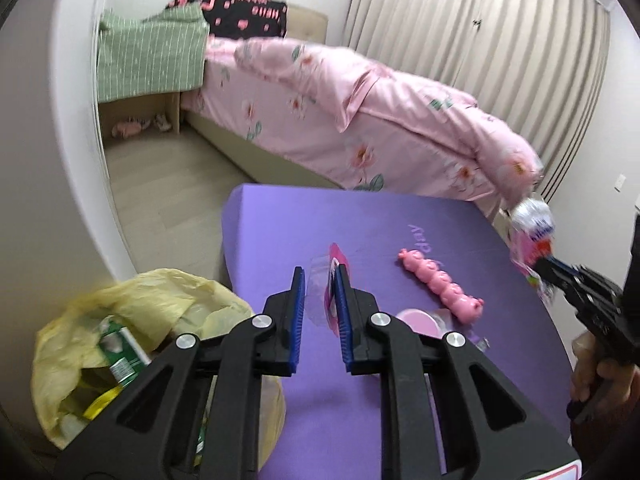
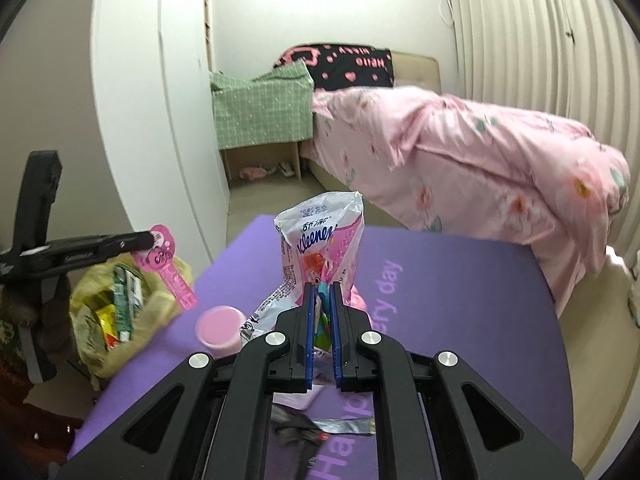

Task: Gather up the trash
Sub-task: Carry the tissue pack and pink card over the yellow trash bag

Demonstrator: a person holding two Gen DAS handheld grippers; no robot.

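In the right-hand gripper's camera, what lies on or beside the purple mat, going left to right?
Yellow trash bag → pink wrapper held by the left gripper → pink cup → tissue pack clamped in the right gripper.

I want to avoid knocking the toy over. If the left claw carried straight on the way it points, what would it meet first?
Probably the purple mat beyond the pink wrapper the left claw holds. The pink piggy toy lies right of that line, though depth is unclear.
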